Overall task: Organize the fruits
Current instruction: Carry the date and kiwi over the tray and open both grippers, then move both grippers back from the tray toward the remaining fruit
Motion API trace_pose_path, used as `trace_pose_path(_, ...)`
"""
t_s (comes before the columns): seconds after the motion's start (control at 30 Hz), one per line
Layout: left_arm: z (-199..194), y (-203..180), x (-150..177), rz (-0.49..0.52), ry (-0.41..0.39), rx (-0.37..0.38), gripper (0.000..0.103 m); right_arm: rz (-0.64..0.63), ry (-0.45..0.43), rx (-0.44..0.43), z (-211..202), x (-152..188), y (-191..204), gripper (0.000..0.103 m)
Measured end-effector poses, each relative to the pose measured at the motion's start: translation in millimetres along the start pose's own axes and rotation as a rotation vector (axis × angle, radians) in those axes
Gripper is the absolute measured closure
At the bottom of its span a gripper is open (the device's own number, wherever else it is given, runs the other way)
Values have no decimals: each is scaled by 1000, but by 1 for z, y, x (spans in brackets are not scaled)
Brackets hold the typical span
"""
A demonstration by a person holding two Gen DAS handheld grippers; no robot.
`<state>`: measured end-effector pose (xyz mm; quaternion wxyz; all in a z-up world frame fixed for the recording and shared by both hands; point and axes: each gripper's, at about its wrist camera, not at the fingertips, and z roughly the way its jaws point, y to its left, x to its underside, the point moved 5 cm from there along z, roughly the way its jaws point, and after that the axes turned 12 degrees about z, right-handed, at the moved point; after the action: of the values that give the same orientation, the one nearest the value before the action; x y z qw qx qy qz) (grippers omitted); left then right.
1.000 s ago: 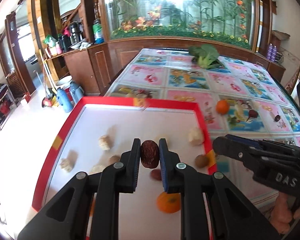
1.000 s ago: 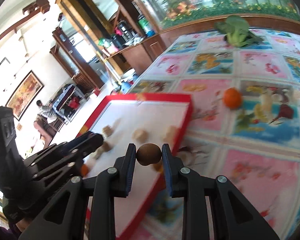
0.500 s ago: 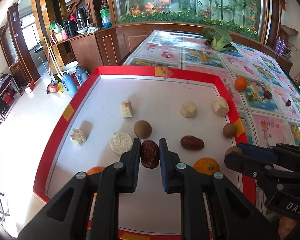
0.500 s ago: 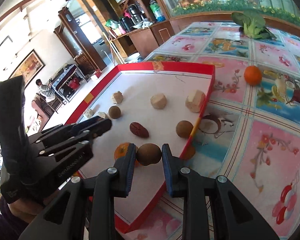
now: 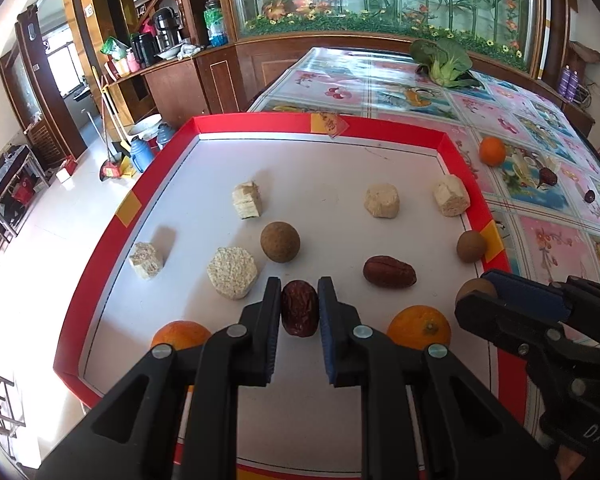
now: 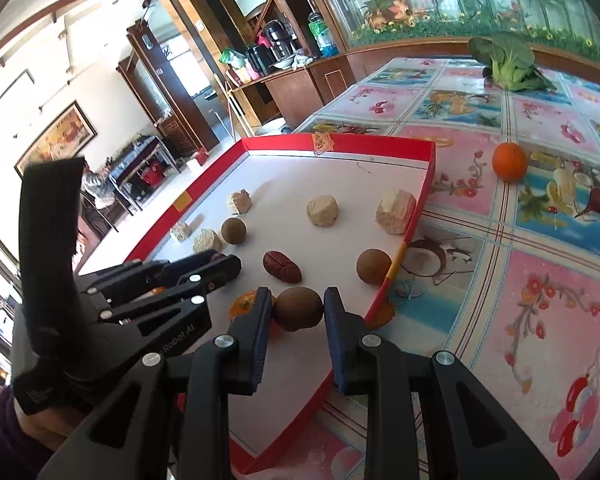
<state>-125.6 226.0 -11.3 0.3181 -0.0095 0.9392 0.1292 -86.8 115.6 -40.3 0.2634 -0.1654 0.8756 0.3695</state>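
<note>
My left claw pinches a red date; my right claw pinches a brown round fruit. Both hang over the red tray. I would lower each beside its like, just ahead, before releasing.

The left wrist view looks down steeply along its own fingers onto the red-rimmed tray, close above it, the tray filling the middle of the frame. The right wrist view sits lower and shallower, off the tray's right side — the tray lies centre-left, the patterned tablecloth at right. Both share the tray, the loose orange and the greens — and each sees the other gripper at its edge.
</note>
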Motion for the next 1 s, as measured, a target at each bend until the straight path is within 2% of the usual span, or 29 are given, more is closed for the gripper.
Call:
trace_pose_path(0.1, 1, 0, 1, 0, 7, -10, 80, -4, 2, 0, 0, 0, 1, 77)
trace_pose_path(0.13, 1, 0, 1, 1, 8, -22, 73, -5, 3, -3, 0, 1, 2, 76)
trace_pose_path(0.17, 1, 1, 1, 2, 8, -27, 58, -9, 3, -7, -1, 1, 3, 73)
trace_pose_path(0.23, 0, 2, 2, -2, 4, -42, 41, -15, -6, -7, -2, 0, 4, 62)
trace_pose_path(0.27, 0, 2, 1, -1, 2, -52, 38, -14, -7, -14, -3, 0, 4, 59)
trace_pose_path(0.47, -2, 3, 1, 7, -1, -81, 37, 37, -61, -39, -15, -8, -3, 58)
trace_pose_path(0.57, -8, 5, -3, 7, -15, -109, 29, 58, -91, -44, -21, -12, -7, 57)
trace_pose_path(0.87, -43, 1, -21, 51, -126, -209, 17, 116, -124, -34, -29, -17, -18, 56)
trace_pose_path(1.0, -59, -6, -30, 70, -170, -212, 12, 139, -135, -42, -33, -19, -22, 56)
